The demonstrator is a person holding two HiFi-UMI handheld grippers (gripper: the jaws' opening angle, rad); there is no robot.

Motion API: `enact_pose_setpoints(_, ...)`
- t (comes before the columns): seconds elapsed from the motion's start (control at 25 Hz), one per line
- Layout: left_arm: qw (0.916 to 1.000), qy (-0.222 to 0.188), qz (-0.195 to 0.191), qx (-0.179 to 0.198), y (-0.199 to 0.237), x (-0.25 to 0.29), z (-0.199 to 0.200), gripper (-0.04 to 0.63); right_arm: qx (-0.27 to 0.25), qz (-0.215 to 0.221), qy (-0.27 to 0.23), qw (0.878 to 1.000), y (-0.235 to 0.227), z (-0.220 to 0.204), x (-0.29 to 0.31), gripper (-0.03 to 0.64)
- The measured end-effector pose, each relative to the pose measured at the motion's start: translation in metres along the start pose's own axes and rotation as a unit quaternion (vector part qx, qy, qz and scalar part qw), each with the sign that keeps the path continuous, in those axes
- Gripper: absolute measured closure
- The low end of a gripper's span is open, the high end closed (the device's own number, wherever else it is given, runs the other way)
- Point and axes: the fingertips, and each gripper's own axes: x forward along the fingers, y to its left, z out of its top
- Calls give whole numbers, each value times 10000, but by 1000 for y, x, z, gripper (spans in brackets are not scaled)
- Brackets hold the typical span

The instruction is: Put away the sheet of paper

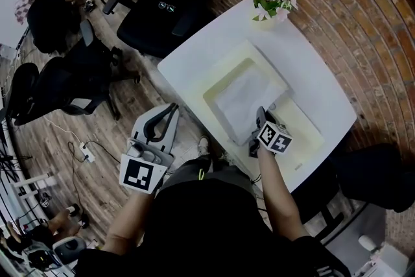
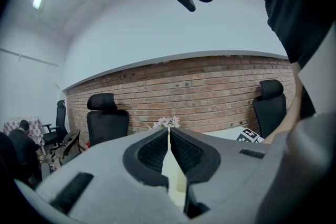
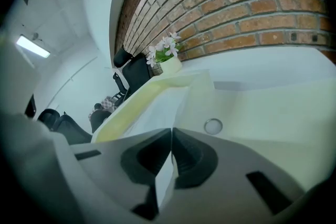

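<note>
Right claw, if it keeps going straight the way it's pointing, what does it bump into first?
Probably the sheet of paper lying in the tray. The right claw, shut, slants down at its near edge; whether it already touches is unclear.

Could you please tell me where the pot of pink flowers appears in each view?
Head view: flower pot at the top, right of centre.
Left gripper view: flower pot small, at centre.
Right gripper view: flower pot at centre, upper half.
Shared landmark: the brick wall behind it.
</note>
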Motion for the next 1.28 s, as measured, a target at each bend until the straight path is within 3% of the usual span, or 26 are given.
enact_pose_setpoints(0.52,9999,30,100,-13,9,-4,-2,561,-105,48,6,9999,17,4,18,603)
enact_pose_setpoints(0.68,9999,49,103,-23,11,-5,-4,561,253,-78,-292,9992,12,13,18,603)
enact_pose_setpoints(0.84,9999,68,106,-29,12,-5,-5,561,545,-139,-221,9982,8,7,18,603)
enact_pose_setpoints(1.28,9999,91,94,-27,15,-6,-7,561,425,281,45,9987,33,-5,30,601)
